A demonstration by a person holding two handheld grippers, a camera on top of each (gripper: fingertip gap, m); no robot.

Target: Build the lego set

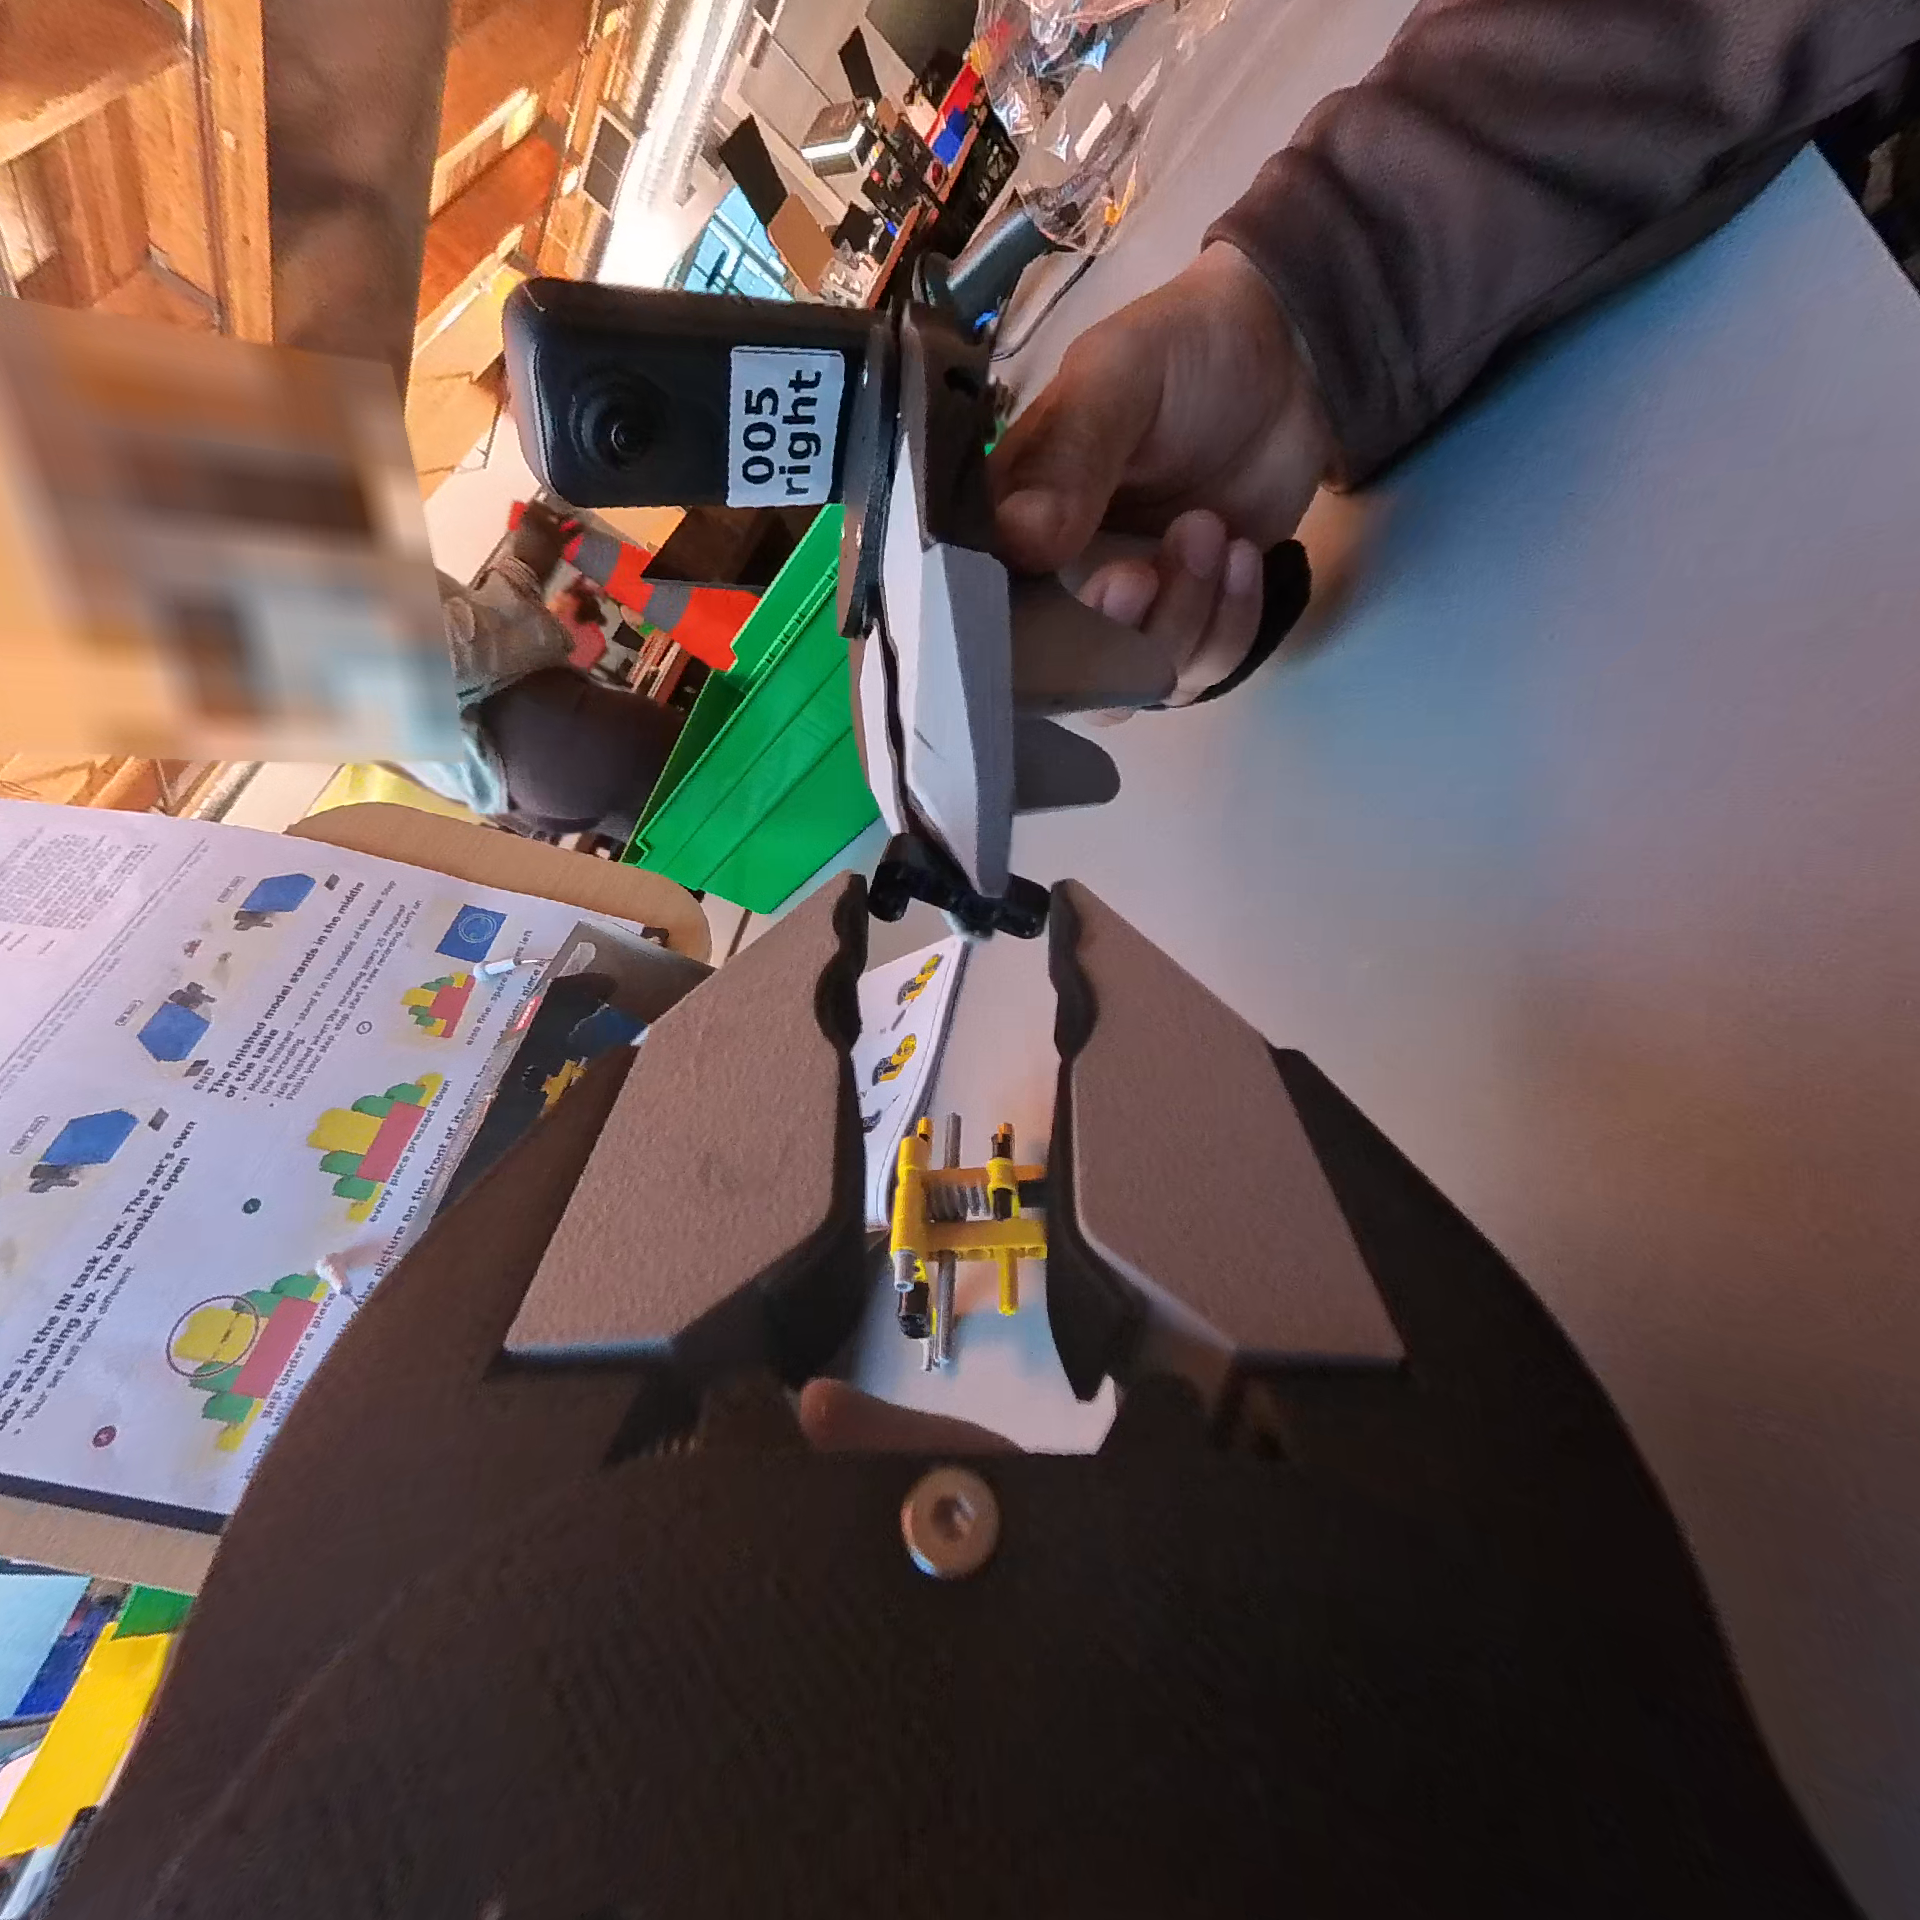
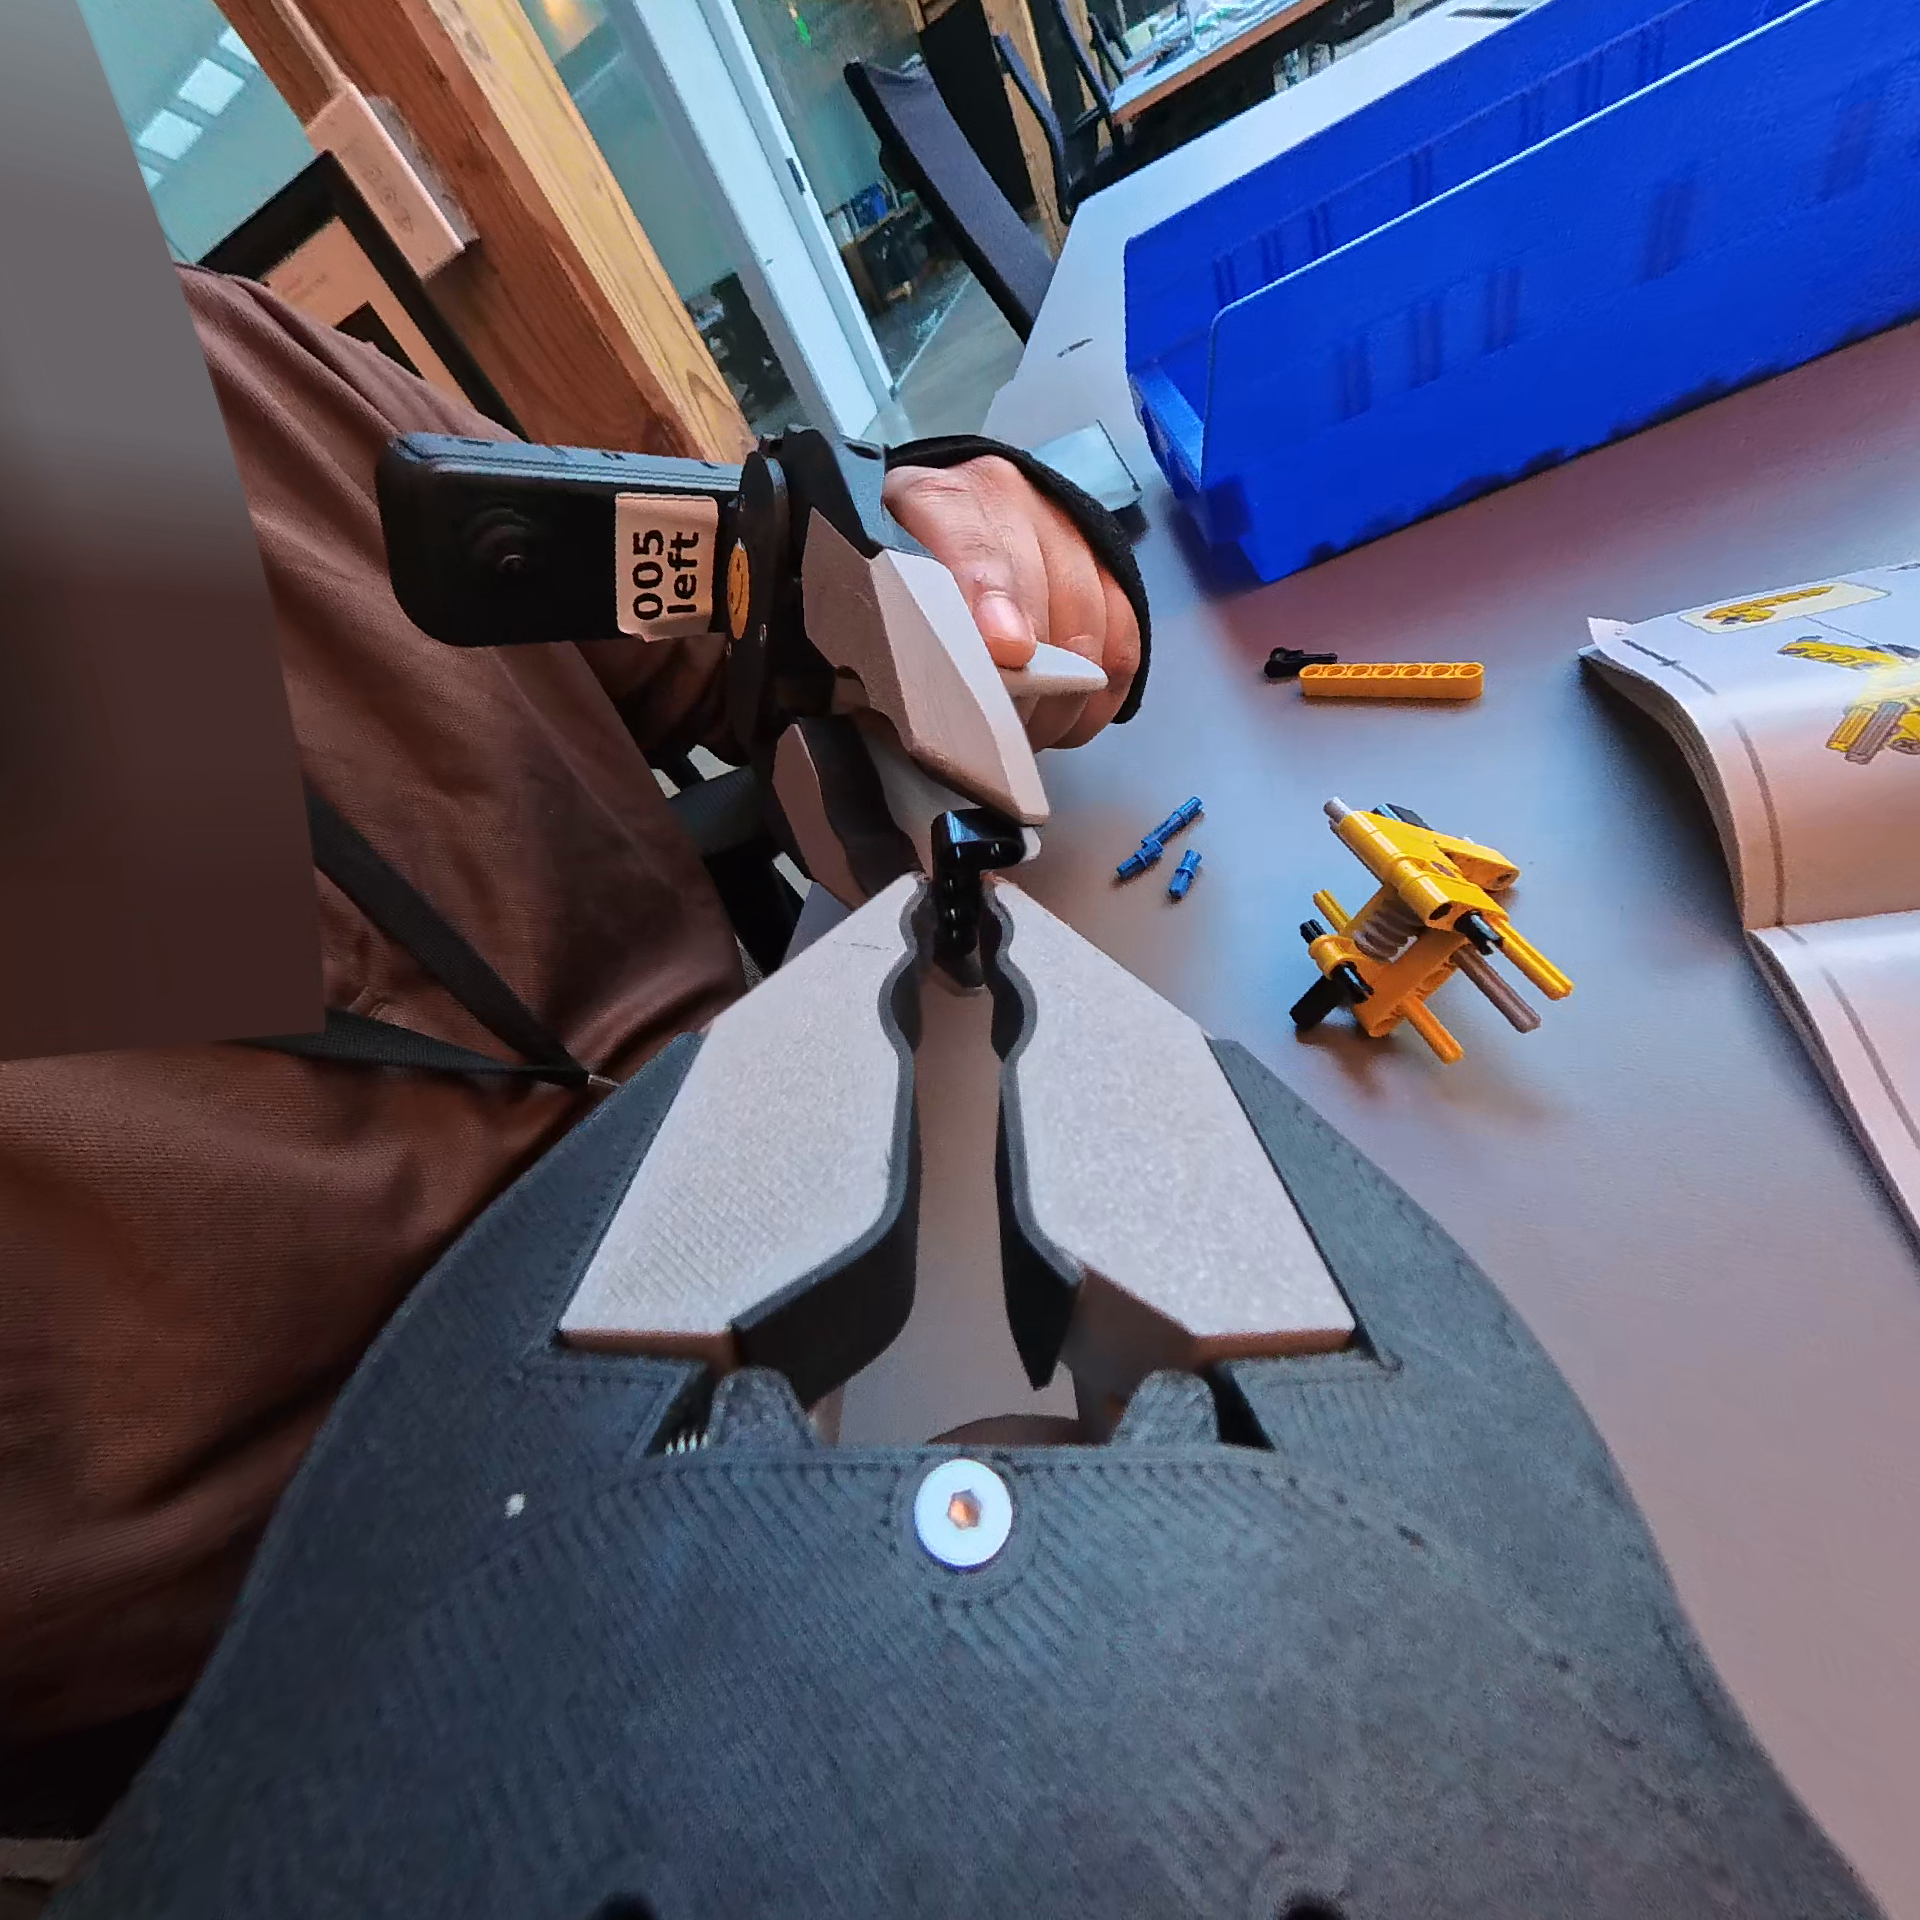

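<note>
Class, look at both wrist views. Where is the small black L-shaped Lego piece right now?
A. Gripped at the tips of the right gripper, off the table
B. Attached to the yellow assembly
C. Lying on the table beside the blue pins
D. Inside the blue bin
A: the black L-shaped piece sits pinched at the right gripper tips, above the table, with the open left gripper right at it.

— Black piece?
— A black L-shaped beam (image 2: 961, 894) is seen off the table, pinched at one end.
— The build?
— A yellow assembly (image 2: 1413, 920) with grey axle and spring is laid tilted at 3 o'clock; a yellow beam (image 2: 1390, 678), black pin (image 2: 1297, 661) and blue pins (image 2: 1162, 844) are scattered toward 1 o'clock.
</note>
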